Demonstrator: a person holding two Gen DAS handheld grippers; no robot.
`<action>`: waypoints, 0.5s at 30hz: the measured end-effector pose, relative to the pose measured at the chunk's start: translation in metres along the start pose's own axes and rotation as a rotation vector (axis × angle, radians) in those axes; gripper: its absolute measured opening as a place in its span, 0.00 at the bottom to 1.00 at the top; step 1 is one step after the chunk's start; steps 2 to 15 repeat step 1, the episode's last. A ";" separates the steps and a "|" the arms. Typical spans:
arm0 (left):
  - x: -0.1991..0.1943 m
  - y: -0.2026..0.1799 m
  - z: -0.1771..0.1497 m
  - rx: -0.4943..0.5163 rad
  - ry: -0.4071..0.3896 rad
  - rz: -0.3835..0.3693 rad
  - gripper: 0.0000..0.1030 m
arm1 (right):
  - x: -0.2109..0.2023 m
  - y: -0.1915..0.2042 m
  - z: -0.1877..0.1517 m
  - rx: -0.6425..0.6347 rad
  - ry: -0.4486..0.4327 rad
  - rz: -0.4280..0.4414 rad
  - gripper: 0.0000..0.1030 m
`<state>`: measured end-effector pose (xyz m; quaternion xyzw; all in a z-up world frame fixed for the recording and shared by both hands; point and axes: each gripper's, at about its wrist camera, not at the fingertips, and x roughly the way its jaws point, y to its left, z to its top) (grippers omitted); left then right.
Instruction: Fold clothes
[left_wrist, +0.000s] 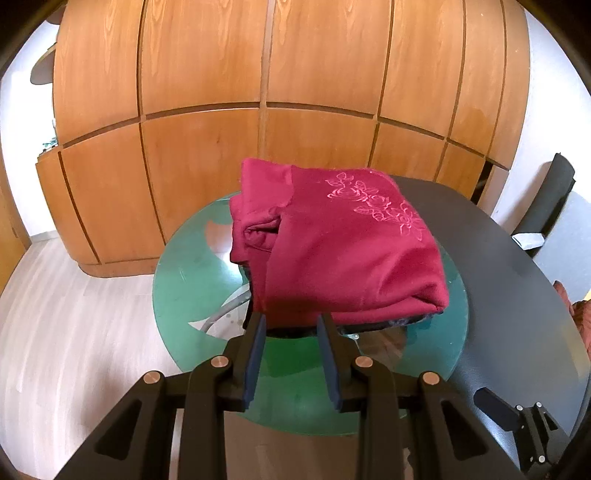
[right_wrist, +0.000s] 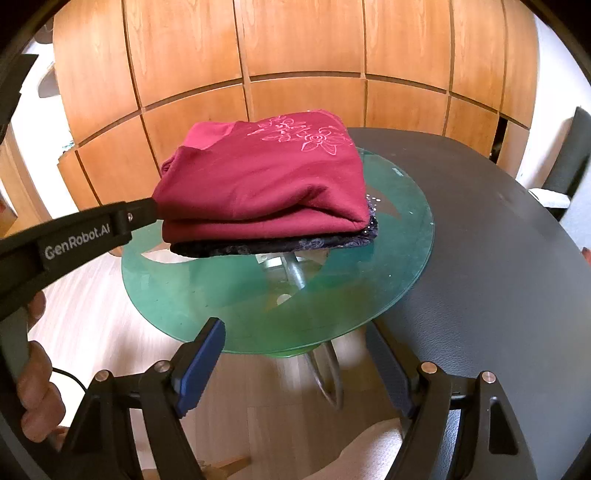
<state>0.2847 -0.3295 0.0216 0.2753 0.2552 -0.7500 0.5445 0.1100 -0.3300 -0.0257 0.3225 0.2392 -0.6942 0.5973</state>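
Note:
A folded dark red garment (left_wrist: 343, 251) with pink embroidered flowers lies on a round green glass tabletop (left_wrist: 184, 269). Under it a dark patterned cloth (right_wrist: 266, 245) shows along the near edge. My left gripper (left_wrist: 291, 321) has its jaws partly apart, with the fingertips at the pile's near edge. Glass shows between the pads, and the cloth there is not pinched. From the right wrist view, the left gripper (right_wrist: 149, 210) touches the red garment (right_wrist: 266, 177) at its left corner. My right gripper (right_wrist: 299, 343) stands wide open over the near rim of the glass (right_wrist: 221, 306), holding nothing.
A black tabletop (right_wrist: 498, 258) adjoins the glass on the right, with a dark chair (left_wrist: 550, 199) beyond it. Wooden cabinet doors (left_wrist: 258, 74) fill the background. A person's hand (right_wrist: 37, 391) holds the left gripper's handle. Pale wood floor lies to the left.

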 end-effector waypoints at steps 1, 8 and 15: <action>0.000 0.000 0.000 0.002 0.006 -0.001 0.28 | 0.000 0.000 0.000 0.000 0.000 0.000 0.77; 0.000 0.000 0.000 0.002 0.006 -0.001 0.28 | 0.000 0.000 0.000 0.000 0.000 0.000 0.77; 0.000 0.000 0.000 0.002 0.006 -0.001 0.28 | 0.000 0.000 0.000 0.000 0.000 0.000 0.77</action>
